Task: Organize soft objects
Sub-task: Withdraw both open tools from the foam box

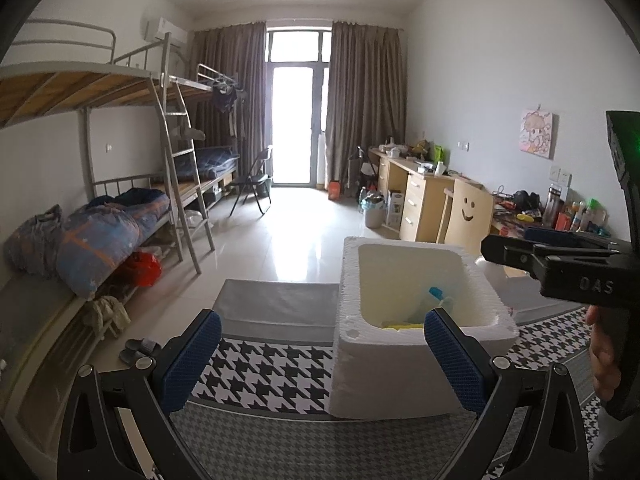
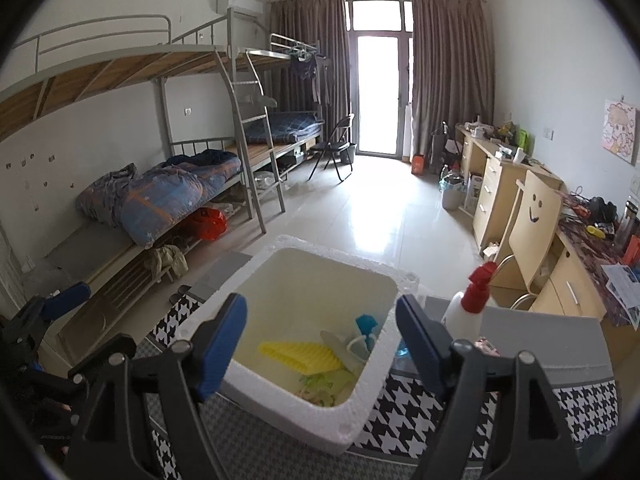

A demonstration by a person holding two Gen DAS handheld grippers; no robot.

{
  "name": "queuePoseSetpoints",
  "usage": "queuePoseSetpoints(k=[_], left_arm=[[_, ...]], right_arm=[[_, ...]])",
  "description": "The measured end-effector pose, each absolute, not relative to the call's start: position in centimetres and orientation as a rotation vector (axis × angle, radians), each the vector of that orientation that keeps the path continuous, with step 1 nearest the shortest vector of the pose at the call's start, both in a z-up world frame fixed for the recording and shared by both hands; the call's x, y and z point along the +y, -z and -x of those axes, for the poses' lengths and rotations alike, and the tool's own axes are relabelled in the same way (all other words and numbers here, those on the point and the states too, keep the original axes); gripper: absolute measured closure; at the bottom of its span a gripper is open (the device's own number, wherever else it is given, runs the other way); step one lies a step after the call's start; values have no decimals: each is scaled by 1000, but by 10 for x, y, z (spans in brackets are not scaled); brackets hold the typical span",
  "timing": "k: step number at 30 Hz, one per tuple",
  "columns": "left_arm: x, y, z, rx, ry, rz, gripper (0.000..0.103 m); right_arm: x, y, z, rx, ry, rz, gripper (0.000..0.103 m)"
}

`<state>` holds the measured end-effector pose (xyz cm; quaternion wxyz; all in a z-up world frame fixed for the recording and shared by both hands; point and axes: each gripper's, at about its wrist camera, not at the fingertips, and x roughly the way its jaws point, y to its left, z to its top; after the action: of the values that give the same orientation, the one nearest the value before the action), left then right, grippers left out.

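So the white foam box (image 2: 320, 344) sits on the houndstooth cloth (image 2: 400, 432), and the right claw (image 2: 320, 336) hangs over it spread wide, gripping nothing. Down in the box, under that claw: a yellow ridged piece (image 2: 296, 354), a blue bit (image 2: 366, 326), some greenish scraps (image 2: 324, 388). A red-capped spray bottle (image 2: 466, 308) stands just right of the box. Left claw (image 1: 322, 350) is wide too, empty, near the box's front left corner.

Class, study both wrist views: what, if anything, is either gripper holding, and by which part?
Nothing is held. The left gripper and the right gripper both stand open with empty gaps, above the white foam box.
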<state>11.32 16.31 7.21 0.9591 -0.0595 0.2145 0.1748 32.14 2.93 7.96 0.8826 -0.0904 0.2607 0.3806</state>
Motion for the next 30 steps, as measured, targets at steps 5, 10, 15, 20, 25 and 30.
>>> queuePoseSetpoints(k=[5,10,15,20,25,30], left_arm=[[156,-79,-105,418,-348,108,1],[147,-85,-96,398,-341,94,1],[140,-90,-88,383,-341,88,1],[129,-91,-82,375,-327,69,1],[122,-94,-74,361,-317,62,1],[117,-94,-68,355,-307,53,1]], right_arm=[[23,-82,-307,501,-796,206,9],[13,-86,-294,480,-800,194,9],[-2,-91,-288,456,-794,183,9],[-17,-94,-279,436,-787,169,9],[-30,-95,-272,423,-789,155,8],[-41,-95,-262,395,-784,162,7]])
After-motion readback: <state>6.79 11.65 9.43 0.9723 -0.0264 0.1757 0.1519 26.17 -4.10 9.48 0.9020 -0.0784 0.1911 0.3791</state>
